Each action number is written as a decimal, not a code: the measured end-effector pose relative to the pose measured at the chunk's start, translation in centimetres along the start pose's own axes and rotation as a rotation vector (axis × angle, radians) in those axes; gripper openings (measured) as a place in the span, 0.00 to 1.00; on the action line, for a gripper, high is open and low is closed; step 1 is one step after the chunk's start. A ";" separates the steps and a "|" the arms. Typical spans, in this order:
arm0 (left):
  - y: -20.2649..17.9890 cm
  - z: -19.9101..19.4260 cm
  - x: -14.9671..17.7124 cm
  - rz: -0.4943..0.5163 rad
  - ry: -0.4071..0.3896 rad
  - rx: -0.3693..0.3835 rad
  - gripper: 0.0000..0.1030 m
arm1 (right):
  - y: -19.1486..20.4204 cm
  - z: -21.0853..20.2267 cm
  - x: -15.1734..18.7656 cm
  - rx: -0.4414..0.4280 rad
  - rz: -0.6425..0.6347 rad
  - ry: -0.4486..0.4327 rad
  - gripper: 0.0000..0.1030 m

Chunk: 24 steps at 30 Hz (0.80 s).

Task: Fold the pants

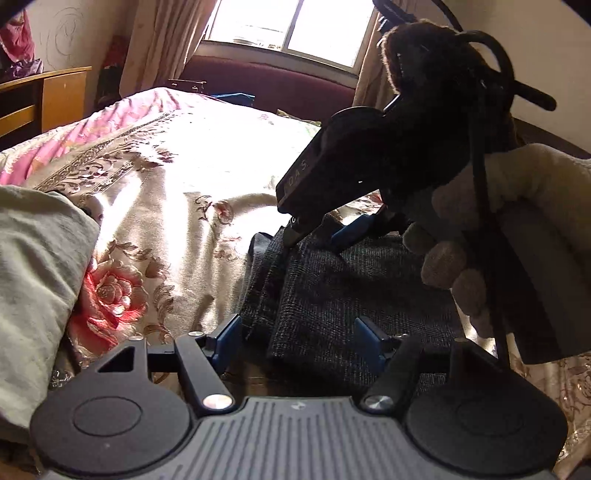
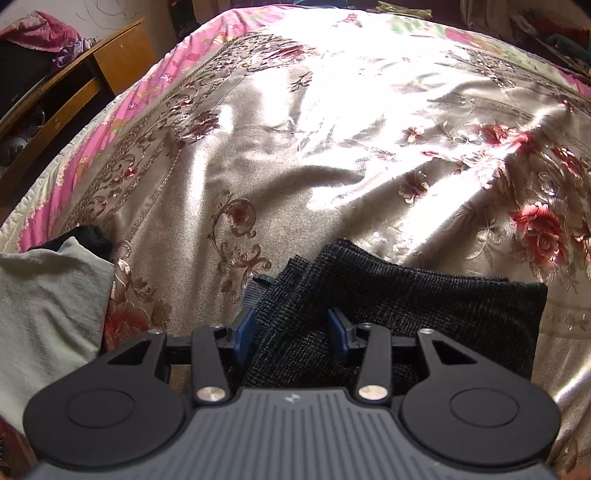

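Note:
The dark speckled pants (image 1: pixel 343 291) lie folded into a thick stack on the floral bedspread (image 1: pixel 177 184). My left gripper (image 1: pixel 299 339) is open, its blue pads on either side of the stack's near edge. My right gripper (image 1: pixel 321 232), held by a gloved hand (image 1: pixel 517 206), points down at the far edge of the pants. In the right wrist view the right gripper (image 2: pixel 293 332) is open with its blue pads astride a fold of the pants (image 2: pixel 424 306), not clamped.
A pale grey-green garment (image 1: pixel 33 288) lies at the left of the bed, also in the right wrist view (image 2: pixel 44 306). A wooden desk (image 2: pixel 92 74) stands left of the bed. A window (image 1: pixel 291 26) and curtains are behind.

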<state>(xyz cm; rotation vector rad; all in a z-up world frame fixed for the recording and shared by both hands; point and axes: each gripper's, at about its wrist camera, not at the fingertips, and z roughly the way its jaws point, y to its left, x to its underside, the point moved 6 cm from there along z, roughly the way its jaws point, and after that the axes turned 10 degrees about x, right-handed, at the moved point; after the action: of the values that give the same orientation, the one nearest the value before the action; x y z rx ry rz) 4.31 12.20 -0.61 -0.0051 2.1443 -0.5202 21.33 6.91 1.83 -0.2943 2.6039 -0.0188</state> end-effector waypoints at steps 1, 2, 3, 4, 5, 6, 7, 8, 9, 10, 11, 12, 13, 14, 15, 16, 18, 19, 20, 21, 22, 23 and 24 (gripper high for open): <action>-0.5 0.3 0.0 0.038 0.005 -0.004 0.76 | -0.3 0.1 0.0 -0.001 -0.002 -0.001 0.40; -0.6 0.6 0.1 0.055 0.015 -0.009 0.70 | -0.7 0.3 0.0 -0.025 0.019 0.014 0.39; -0.6 1.0 0.1 0.059 0.030 0.001 0.65 | -1.1 0.3 0.1 -0.044 0.039 0.028 0.36; -0.5 1.1 0.1 0.047 0.039 0.017 0.52 | -1.3 0.2 0.1 -0.075 0.062 0.041 0.26; -0.2 1.1 0.2 0.029 0.042 0.022 0.43 | -1.5 0.0 0.1 -0.108 0.089 0.053 0.14; 0.1 1.0 0.1 0.020 0.040 0.023 0.39 | -1.8 -0.2 0.1 -0.129 0.110 0.060 0.11; 0.4 0.8 0.1 0.010 0.037 0.031 0.33 | -2.0 -0.6 0.1 -0.145 0.124 0.055 0.08; 0.6 0.6 0.0 -0.001 0.031 0.045 0.31 | -2.2 -1.1 0.1 -0.161 0.136 0.046 0.07; 0.8 0.3 -0.2 -0.013 0.021 0.062 0.31 | -2.4 -1.6 0.1 -0.177 0.143 0.036 0.07; 0.9 -0.1 -0.4 -0.024 0.011 0.077 0.31 | -2.4 -2.2 0.0 -0.188 0.143 0.023 0.06; 1.0 -0.5 -0.6 -0.033 0.000 0.090 0.31 | -2.5 -2.9 -0.1 -0.199 0.145 0.009 0.06; 1.2 -1.0 -0.8 -0.042 -0.015 0.103 0.31 | -2.5 -3.6 -0.3 -0.213 0.151 -0.003 0.06; 1.3 -1.6 -1.1 -0.053 -0.031 0.111 0.31 | -2.4 -4.2 -0.5 -0.227 0.153 -0.013 0.06; 1.6 -2.0 -1.3 -0.064 -0.044 0.111 0.30 | -2.2 -4.6 -0.7 -0.239 0.151 -0.025 0.06; 1.9 -2.5 -1.5 -0.076 -0.062 0.105 0.30 | -2.0 -4.9 -0.9 -0.246 0.148 -0.036 0.06; 2.2 -2.7 -1.6 -0.078 -0.075 0.086 0.29 | -1.6 -4.8 -1.0 -0.247 0.145 -0.043 0.06; 3.0 -1.9 -1.5 -0.052 -0.054 0.013 0.27 | -0.9 -3.6 -1.3 -0.257 0.158 -0.049 0.04; 3.6 -1.2 -1.1 -0.041 -0.031 -0.024 0.27 | -0.3 -2.3 -1.3 -0.283 0.186 -0.028 0.01; 4.1 -0.6 -0.6 -0.035 -0.008 -0.051 0.27 | 0.6 -0.9 -1.2 -0.316 0.195 0.015 0.01; 4.7 0.1 -0.1 -0.037 0.038 -0.069 0.26 | 1.9 0.5 -1.0 -0.345 0.190 0.049 0.01; 5.1 0.3 0.1 -0.058 0.054 -0.061 0.26 | 3.1 1.6 -0.7 -0.326 0.154 0.053 0.01; 5.1 -0.1 -0.1 -0.060 0.037 -0.061 0.26 | 4.0 2.4 -0.4 -0.291 0.123 0.050 0.01; 4.9 -1.0 -0.5 -0.037 0.009 -0.076 0.26 | 4.6 2.5 -0.1 -0.295 0.118 0.048 0.01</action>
<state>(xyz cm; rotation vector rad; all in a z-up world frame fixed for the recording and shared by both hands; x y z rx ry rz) 4.74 17.12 -1.54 -0.0848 2.1754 -0.4609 21.73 11.52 -0.62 -0.2452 2.6646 0.4070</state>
